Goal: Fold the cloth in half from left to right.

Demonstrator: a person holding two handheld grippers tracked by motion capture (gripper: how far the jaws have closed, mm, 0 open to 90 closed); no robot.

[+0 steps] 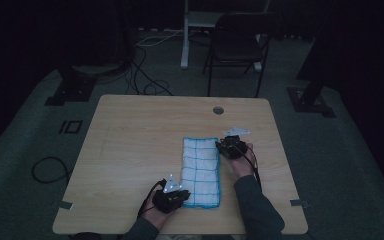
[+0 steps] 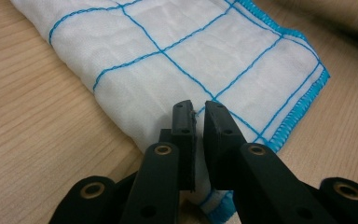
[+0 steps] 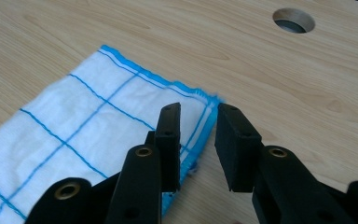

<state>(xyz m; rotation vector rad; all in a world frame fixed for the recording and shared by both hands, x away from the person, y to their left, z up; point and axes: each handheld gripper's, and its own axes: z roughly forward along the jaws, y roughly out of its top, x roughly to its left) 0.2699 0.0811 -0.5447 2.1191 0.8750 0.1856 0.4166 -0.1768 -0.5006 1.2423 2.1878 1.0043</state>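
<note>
Your left tool pinches the near left corner of the folded checked cloth; your right tool hangs spread over its far right corner, a round hole in the surface beyond.

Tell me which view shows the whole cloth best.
The high view: the white cloth with blue grid lines lies full length on the table, all edges visible. The left gripper view shows one end beneath nearly closed fingers; the right gripper view shows one corner.

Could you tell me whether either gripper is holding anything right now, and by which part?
The left gripper pinches the cloth at its near corner. The right gripper is open, straddling the far corner's edge, holding nothing.
</note>
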